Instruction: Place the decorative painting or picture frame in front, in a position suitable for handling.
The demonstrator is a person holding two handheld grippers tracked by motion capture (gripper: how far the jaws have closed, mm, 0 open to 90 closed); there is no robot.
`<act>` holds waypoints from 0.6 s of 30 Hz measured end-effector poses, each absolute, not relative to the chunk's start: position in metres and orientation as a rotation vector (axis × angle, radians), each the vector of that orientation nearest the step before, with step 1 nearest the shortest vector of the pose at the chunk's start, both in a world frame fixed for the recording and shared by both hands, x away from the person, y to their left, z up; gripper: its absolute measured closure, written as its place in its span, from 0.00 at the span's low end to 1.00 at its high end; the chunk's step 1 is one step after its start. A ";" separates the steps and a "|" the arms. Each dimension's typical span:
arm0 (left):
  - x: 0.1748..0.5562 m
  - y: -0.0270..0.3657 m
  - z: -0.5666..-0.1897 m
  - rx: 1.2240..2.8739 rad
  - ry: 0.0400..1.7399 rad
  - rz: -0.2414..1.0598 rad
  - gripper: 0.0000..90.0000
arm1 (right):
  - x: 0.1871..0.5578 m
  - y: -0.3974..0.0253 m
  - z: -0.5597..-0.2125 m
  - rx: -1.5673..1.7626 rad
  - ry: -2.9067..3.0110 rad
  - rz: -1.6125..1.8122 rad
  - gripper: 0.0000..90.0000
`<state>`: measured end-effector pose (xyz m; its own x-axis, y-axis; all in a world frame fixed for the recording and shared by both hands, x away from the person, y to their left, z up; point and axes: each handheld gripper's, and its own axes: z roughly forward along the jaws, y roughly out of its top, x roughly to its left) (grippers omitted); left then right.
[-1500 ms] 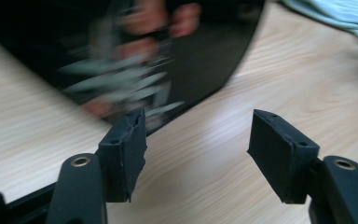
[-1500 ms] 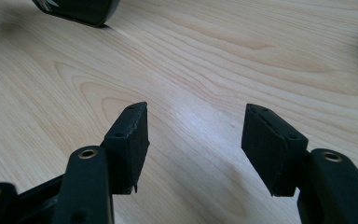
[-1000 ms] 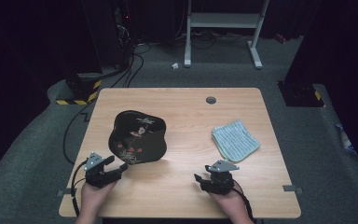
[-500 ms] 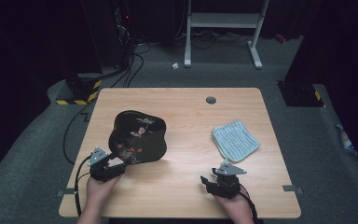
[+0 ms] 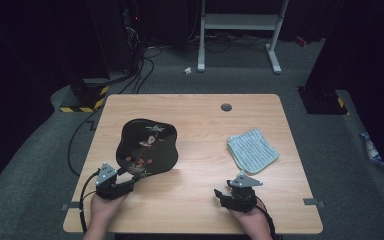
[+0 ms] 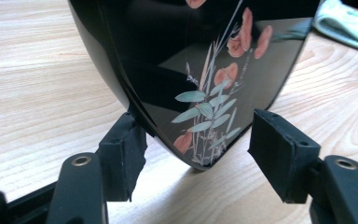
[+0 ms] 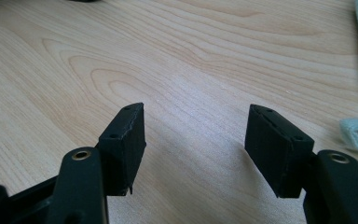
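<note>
L claw (image 6: pixel 198 140) gapes astride tray (image 6: pixel 200 70) rim.

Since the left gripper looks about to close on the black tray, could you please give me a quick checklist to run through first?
1. Left gripper open: ok.
2. Black tray near edge between the jaws: ok, its tip sits in the gap.
3. Tray flat on the table: cannot tell.
4. Right gripper open, holding nothing: ok.
5. Blue cloth apart from the tray: ok.
</note>
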<state>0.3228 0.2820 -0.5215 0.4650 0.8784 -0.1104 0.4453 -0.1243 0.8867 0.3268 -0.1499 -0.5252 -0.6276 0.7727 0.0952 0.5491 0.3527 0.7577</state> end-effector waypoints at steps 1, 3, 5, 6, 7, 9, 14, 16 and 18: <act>0.320 0.282 -0.522 1.749 1.134 0.555 0.41 | 0.327 -0.150 -0.525 1.176 2.340 1.143 0.42; 0.317 0.283 -0.522 1.737 1.138 0.543 0.41 | 0.327 -0.149 -0.525 1.174 2.340 1.138 0.42; 0.314 0.282 -0.523 1.715 1.145 0.531 0.42 | 0.327 -0.149 -0.525 1.173 2.340 1.134 0.42; 0.313 0.282 -0.523 1.715 1.143 0.540 0.42 | 0.327 -0.149 -0.526 1.168 2.341 1.132 0.42; 0.313 0.281 -0.523 1.718 1.143 0.551 0.42 | 0.327 -0.149 -0.526 1.165 2.342 1.132 0.42; 0.315 0.282 -0.521 1.703 1.160 0.571 0.40 | 0.327 -0.149 -0.526 1.164 2.344 1.133 0.42; 0.315 0.285 -0.519 1.684 1.182 0.550 0.39 | 0.327 -0.149 -0.526 1.162 2.347 1.135 0.42; 0.313 0.283 -0.518 1.698 1.164 0.544 0.40 | 0.326 -0.149 -0.526 1.160 2.350 1.139 0.42; 0.310 0.280 -0.518 1.726 1.148 0.556 0.39 | 0.327 -0.149 -0.526 1.156 2.355 1.140 0.42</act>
